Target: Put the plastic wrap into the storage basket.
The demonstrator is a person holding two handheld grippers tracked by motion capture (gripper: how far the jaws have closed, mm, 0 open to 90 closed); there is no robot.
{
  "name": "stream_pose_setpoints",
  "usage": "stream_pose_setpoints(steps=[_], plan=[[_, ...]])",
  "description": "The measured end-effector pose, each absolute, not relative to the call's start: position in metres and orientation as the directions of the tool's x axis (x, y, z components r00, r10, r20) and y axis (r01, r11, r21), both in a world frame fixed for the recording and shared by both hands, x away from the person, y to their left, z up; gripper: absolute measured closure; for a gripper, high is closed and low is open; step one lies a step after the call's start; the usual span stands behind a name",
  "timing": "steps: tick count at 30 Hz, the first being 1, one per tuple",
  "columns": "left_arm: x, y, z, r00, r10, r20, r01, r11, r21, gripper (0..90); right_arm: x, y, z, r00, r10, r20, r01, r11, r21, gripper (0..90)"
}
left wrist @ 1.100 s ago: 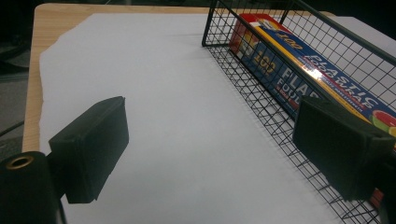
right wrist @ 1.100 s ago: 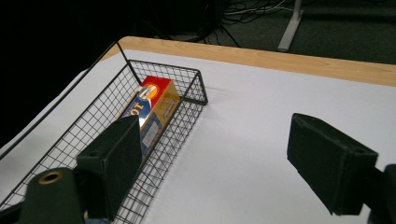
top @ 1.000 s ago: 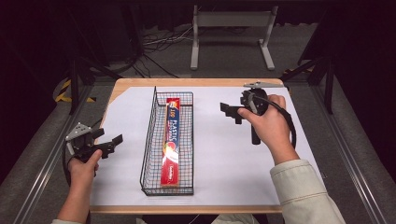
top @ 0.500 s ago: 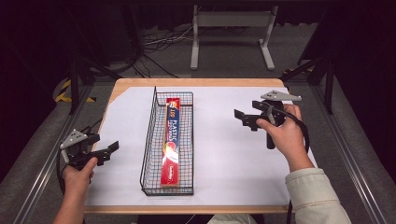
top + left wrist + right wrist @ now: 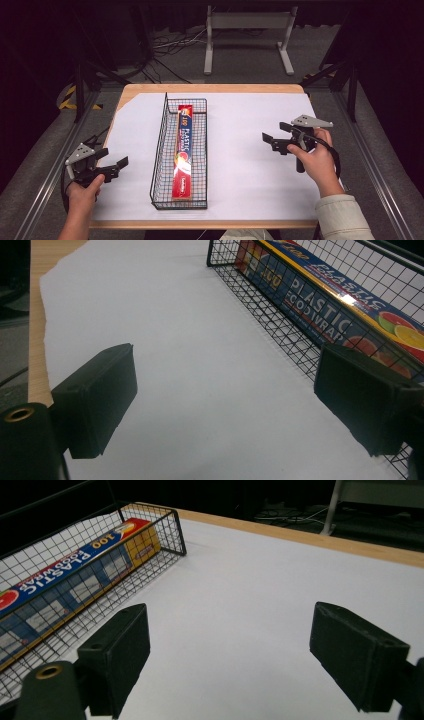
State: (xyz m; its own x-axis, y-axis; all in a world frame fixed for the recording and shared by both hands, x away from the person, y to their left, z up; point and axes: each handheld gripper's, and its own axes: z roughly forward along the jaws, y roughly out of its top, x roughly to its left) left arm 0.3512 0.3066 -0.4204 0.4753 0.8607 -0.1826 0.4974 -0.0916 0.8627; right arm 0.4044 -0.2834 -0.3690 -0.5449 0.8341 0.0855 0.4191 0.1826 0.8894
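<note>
We take the wire basket (image 5: 160, 150) as our landmark: it stands lengthwise near the middle of the white sheet (image 5: 240, 150) that covers the wooden table (image 5: 210, 89). Inside it, flat on the mesh floor and running nearly its full length, lies the plastic food wrap box (image 5: 183, 150).

Our left gripper (image 5: 112, 166) hovers well to the left of the basket, near its near end, jaws spread wide and holding nothing. Our right gripper (image 5: 270, 142) hangs well to the right of the basket, about level with its middle, likewise wide open and empty. In each gripper view the two black jaws stand far apart with only bare white sheet between them.

We judge the box to be light and fairly stiff: thin cardboard around a roll, so it should lift without sagging but would dent under a hard squeeze. Its printed faces look glossy, hence a little slippery. The long side walls of the basket crowd it, so we would take hold across its narrow width near the middle, coming down from above, or pinch one end and tilt it up.

The left gripper view reads "PLASTIC FOOD WRAP" (image 5: 325, 302) in pale letters on blue, with pictures of fruit beside it. The right gripper view shows "100" (image 5: 111, 538) and part of the same wording (image 5: 55, 575). Smaller print we cannot read.
</note>
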Motion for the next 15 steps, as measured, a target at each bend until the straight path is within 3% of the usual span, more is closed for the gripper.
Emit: stream_pose_setpoints(steps=[15], plan=[[0.354, 0.302, -0.429, 0.504, 0.847, -0.169, 0.492, -0.121, 0.862, 10.8, 0.392, -0.298, -0.435, -0.513, 0.853, 0.095, 0.48, 0.194, 0.855, 16.7]])
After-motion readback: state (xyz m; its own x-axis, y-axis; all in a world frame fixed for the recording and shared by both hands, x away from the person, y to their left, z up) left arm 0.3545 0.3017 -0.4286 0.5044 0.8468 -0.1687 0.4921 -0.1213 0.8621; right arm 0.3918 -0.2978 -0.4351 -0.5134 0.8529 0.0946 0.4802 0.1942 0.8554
